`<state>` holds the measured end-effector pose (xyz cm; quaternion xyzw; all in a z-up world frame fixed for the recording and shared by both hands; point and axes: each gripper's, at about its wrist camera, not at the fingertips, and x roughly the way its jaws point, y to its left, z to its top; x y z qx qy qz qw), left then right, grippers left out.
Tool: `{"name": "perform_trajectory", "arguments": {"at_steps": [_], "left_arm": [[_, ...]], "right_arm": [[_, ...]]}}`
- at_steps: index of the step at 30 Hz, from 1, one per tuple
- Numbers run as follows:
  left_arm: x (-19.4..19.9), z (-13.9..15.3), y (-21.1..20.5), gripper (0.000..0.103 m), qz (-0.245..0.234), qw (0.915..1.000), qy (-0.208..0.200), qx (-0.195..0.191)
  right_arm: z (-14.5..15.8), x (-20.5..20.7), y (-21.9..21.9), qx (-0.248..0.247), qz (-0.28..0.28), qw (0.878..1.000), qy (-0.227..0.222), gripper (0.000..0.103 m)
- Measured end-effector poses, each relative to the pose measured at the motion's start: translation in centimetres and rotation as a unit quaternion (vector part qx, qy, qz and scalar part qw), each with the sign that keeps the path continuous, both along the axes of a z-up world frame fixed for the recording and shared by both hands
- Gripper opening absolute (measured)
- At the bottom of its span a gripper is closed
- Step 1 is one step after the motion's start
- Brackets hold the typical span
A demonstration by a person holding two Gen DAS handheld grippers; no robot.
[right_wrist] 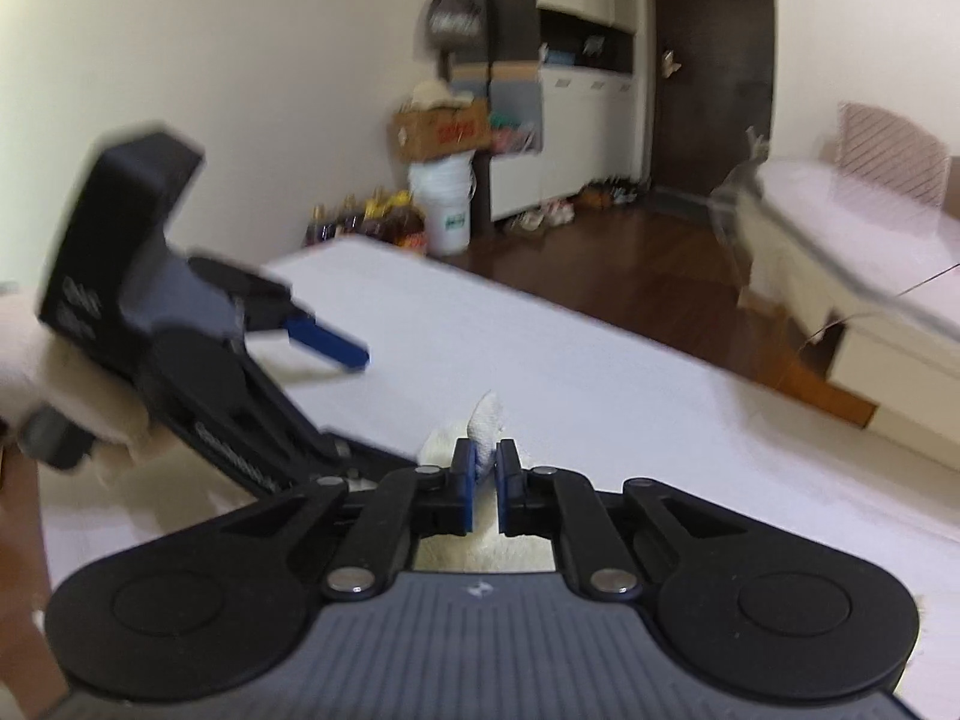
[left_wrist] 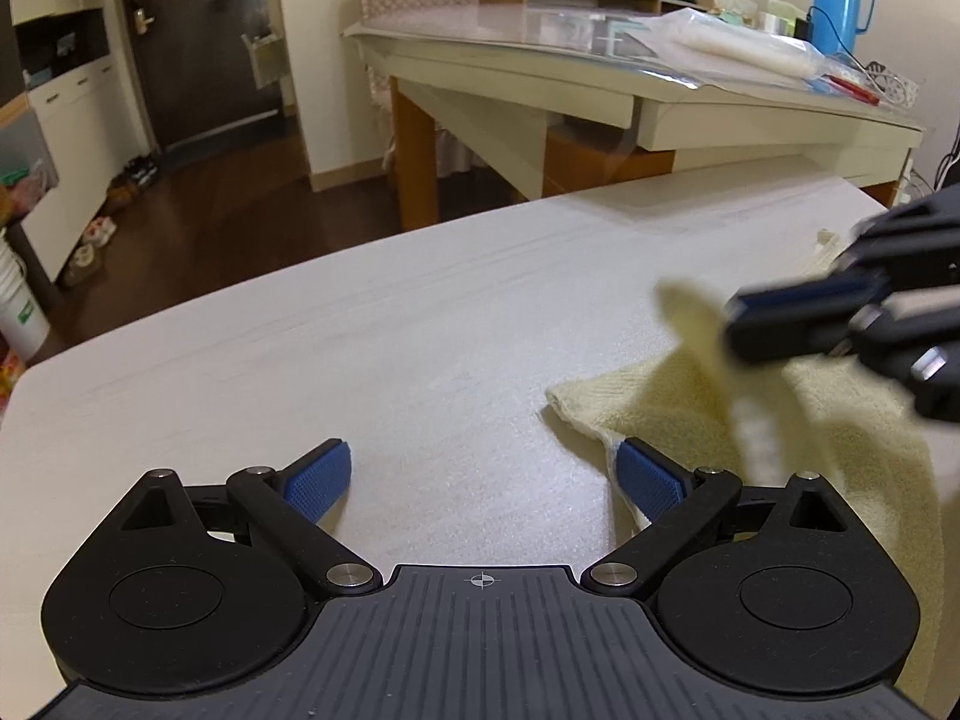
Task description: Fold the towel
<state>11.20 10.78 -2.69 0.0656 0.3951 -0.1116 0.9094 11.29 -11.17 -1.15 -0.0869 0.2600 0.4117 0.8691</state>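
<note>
Pale yellow towel (left_wrist: pixel 690 402) lies on the white bench (left_wrist: pixel 360 324), toward its right side, one corner raised off the surface. Right gripper (right_wrist: pixel 485 474): jaws clenched on that raised corner, a tuft of cloth protruding beyond the blue pads (right_wrist: pixel 467 498). Left gripper (left_wrist: pixel 486 474): jaws released and spread wide above the bench, nothing between them; its right pad (left_wrist: pixel 651 480) sits at the towel's near left edge. Second table (left_wrist: pixel 600 60) stands beyond, at the far side.
</note>
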Motion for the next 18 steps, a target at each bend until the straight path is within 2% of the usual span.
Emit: {"name": "perform_trajectory", "arguments": {"at_steps": [8,13,18], "left_arm": [[0.0,0.1,-0.4,0.099,-0.003,0.9999,-0.003,0.014],[0.0,0.2,-0.7,0.099,-0.003,0.9997,-0.004,0.022],[-0.1,0.4,-1.0,0.098,0.001,0.9996,-0.011,0.028]], "right_arm": [[1.9,-6.0,-8.8,0.046,-0.108,0.993,-0.022,0.007],[0.3,-11.1,-13.5,0.048,-0.178,0.983,-0.004,0.007],[-1.8,-13.7,-14.6,0.037,-0.203,0.978,0.021,0.010]]}}
